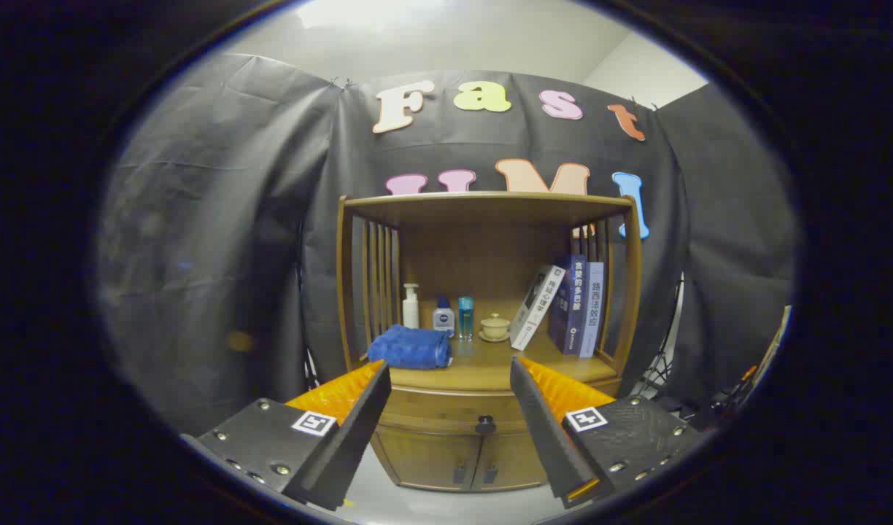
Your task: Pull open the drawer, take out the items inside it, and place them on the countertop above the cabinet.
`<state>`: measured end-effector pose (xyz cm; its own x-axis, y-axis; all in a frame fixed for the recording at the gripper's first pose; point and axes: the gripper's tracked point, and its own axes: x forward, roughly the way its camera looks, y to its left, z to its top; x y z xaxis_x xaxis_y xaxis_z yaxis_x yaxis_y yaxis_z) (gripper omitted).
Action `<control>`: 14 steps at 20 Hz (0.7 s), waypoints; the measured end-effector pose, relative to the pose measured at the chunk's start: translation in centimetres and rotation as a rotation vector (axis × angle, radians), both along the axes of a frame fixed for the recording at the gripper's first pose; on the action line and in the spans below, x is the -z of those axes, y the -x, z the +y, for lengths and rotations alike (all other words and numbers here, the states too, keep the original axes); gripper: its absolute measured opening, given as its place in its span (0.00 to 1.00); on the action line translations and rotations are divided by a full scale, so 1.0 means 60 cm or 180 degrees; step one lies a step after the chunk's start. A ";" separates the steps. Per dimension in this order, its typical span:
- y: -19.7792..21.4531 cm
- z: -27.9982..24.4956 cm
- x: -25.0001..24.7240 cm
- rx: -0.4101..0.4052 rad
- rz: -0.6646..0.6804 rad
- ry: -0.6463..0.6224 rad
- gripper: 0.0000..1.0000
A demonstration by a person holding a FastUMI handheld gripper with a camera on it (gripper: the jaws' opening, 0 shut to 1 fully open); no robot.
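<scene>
A wooden cabinet (483,219) stands ahead against the booth wall. Its drawer (454,405) sits closed below the countertop (490,368), with a dark round knob (485,424) at its middle. My gripper (450,368) is open and holds nothing; it hangs some way in front of the cabinet, and the knob shows in the gap between the fingers, beyond them. Whatever lies inside the drawer is hidden.
On the countertop lie a folded blue towel (410,348), a white pump bottle (411,306), a small blue-capped bottle (443,316), a teal bottle (465,317), a lidded cup (495,327) and leaning books (574,306). Two lower doors (457,456) sit under the drawer. Slatted sides flank the shelf.
</scene>
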<state>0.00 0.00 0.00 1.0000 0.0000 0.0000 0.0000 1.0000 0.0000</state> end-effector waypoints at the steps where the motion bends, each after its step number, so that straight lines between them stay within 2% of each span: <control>1: -0.003 -0.006 0.005 0.0022 -0.0004 0.0031 0.99; 3: -0.004 -0.023 0.024 0.0090 0.0059 0.0091 0.99; 7: -0.012 -0.032 0.043 0.0116 0.0129 -0.0156 0.99; 10: -0.015 -0.054 0.046 0.0234 0.0152 -0.0031 0.99; 14: -0.016 -0.065 0.039 0.0267 0.0108 -0.0113 0.99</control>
